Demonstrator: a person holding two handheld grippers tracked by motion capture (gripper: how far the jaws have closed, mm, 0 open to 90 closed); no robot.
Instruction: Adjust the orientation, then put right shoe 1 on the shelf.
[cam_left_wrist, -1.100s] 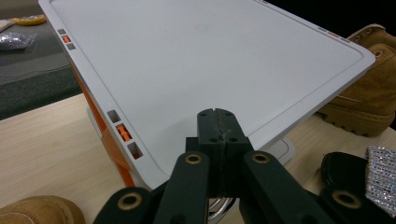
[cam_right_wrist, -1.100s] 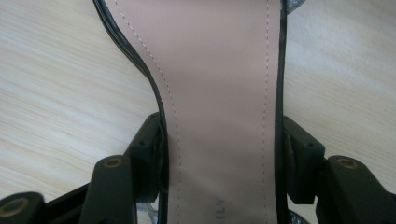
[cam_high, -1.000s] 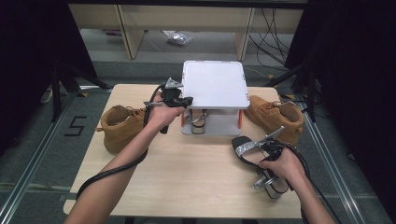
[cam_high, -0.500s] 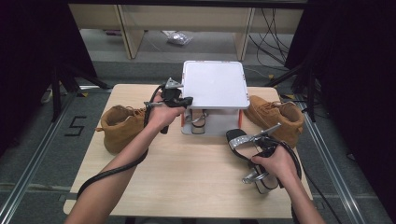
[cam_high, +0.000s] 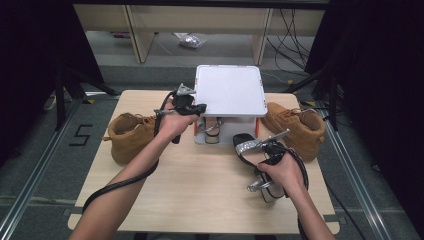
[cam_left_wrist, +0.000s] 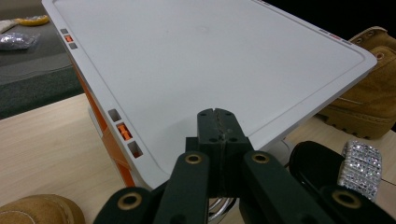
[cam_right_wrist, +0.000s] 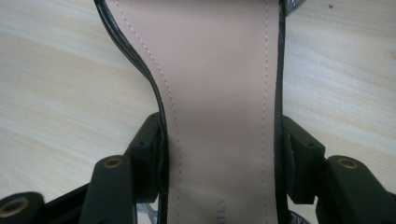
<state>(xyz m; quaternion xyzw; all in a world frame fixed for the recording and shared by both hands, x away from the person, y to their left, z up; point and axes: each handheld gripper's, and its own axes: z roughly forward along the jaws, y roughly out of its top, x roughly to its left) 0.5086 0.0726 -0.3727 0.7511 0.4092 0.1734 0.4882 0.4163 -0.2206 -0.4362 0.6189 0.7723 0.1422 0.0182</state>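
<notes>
**Right gripper view: sandal clamped across its insole**

Right gripper view shows the right tool (cam_right_wrist: 219, 163) with its jaws standing fairly wide and pressed against both edges of a black sandal (cam_right_wrist: 219, 93), whose beige insole runs up between them over the wooden tabletop (cam_right_wrist: 56, 70). From the high view, that sandal (cam_high: 252, 147) is held above the tabletop (cam_high: 200, 185) in front of the person's right hand (cam_high: 280, 172), its sparkly strap (cam_high: 246, 146) pointing toward the white rack (cam_high: 230, 90); whether its toe touches the wood I cannot tell.

The left tool (cam_high: 200, 107) is fully closed and holds nothing. In the left gripper view its tips (cam_left_wrist: 218, 128) meet over the near edge of the rack's white top (cam_left_wrist: 210, 56), with the glittering strap (cam_left_wrist: 362, 161) low at the right. The left hand (cam_high: 175, 122) sits just beside the rack's left corner.

One tan boot (cam_high: 131, 135) lies at the left of the rack, another (cam_high: 297, 127) at its right. A second shiny sandal (cam_high: 214, 129) stands under the rack's top.
</notes>
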